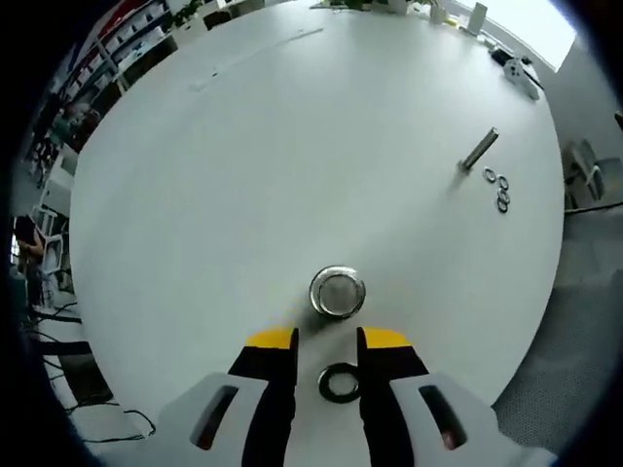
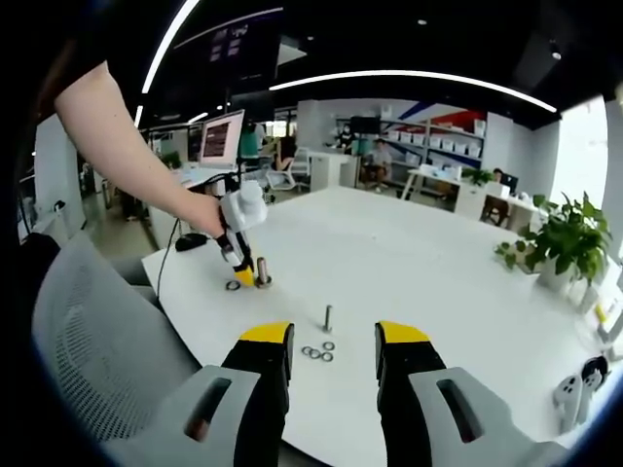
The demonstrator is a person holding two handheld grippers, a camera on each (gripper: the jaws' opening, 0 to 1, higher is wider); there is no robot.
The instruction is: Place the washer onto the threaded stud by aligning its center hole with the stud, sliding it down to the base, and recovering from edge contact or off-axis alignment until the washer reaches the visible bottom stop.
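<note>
Left gripper [image 1: 326, 341] fingers spread around washer [image 1: 339, 382]; right gripper [image 2: 331, 336] fingers spread, empty.

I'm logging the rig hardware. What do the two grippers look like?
The left gripper and the right gripper match: pale grey-white moulded bodies with dark slots, and two black jaws capped with yellow tips. In the right gripper view, the arm holding the left gripper is bare, with no sleeve visible.

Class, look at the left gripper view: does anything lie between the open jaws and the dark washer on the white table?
Nothing visible does. The washer lies flat on the table, in the gap between the open jaws of the left gripper. The metal cylinder stands just beyond the jaw tips, not between them and the washer.
</note>
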